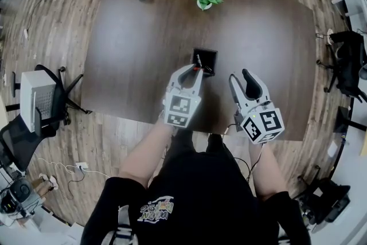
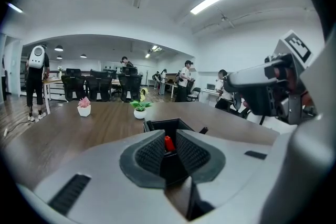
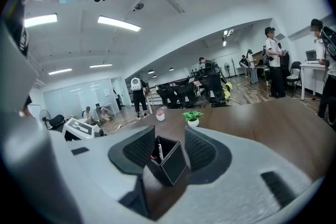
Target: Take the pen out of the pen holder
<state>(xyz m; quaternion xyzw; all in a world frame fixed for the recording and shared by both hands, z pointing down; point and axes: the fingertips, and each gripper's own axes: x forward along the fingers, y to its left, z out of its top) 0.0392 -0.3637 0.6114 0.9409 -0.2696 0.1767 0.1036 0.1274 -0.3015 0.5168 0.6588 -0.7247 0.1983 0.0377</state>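
**A:** How far along is this?

**B:** Barely begun. The left gripper [image 1: 193, 70] has its jaws standing close on either side of the red top of the pen [image 2: 168, 143]. The pen is upright in the pen holder [image 1: 207, 54], right at the gripper's tips. I judge the pads are not quite pressing, so there is no grip yet and the whole lift is left to do.

**A:** And the right gripper [image 1: 242, 84]?

**B:** It is off to the holder's right and apart from it, with its jaws spread wide and nothing in them.

**A:** What can't you make out?

**B:** The pen's barrel is sunk inside the holder. Whether a pad touches the red top is hard to tell, and so is how many other pens stand there.
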